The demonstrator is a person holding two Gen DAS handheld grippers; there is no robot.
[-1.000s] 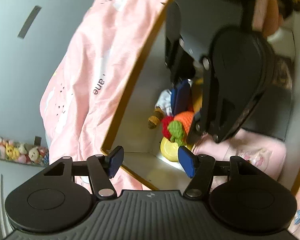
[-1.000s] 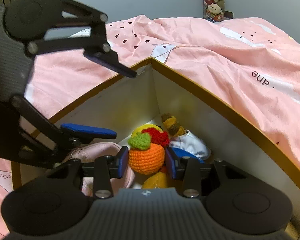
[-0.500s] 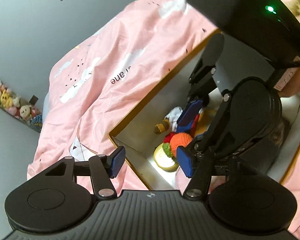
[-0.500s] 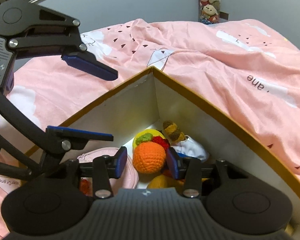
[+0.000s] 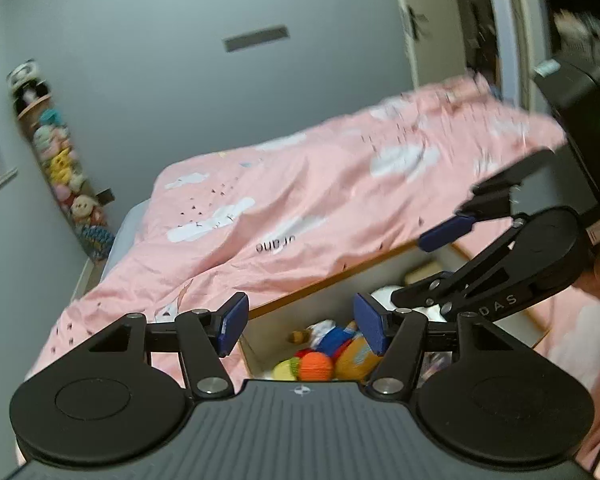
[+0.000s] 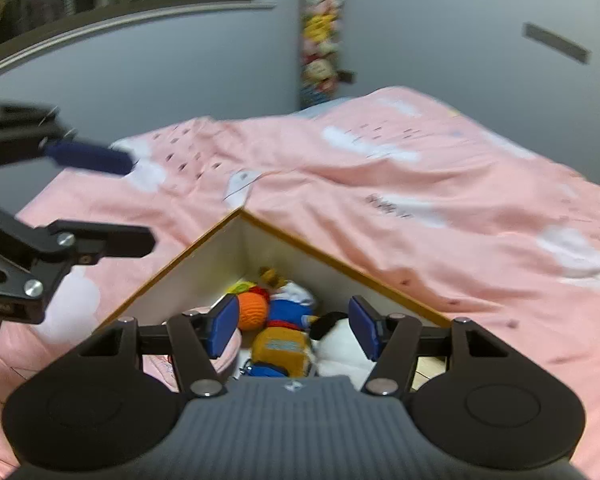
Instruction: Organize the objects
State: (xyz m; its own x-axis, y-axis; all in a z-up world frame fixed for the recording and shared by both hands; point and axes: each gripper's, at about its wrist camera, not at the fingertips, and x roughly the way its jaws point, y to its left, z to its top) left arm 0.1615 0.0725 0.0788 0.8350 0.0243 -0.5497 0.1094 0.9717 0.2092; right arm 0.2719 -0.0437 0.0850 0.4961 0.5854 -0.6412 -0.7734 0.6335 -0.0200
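We've got the right gripper (image 6: 293,327) spread wide with nothing between its fingers, up above the box (image 6: 300,246). The left gripper (image 5: 300,324) is likewise wide apart and empty, above the box's near corner. The crocheted orange (image 6: 253,311) lies inside the box in the corner, touching the blue-and-white doll (image 6: 291,307), with the yellow plush toy (image 6: 282,347) just in front. The box sits on the pink bedcover (image 6: 440,216). Both views are motion-blurred, so we can't make out finer detail.

Right claw (image 5: 432,268) arm: "DAS". Pink duvet (image 5: 300,216): inverted print, "crane".
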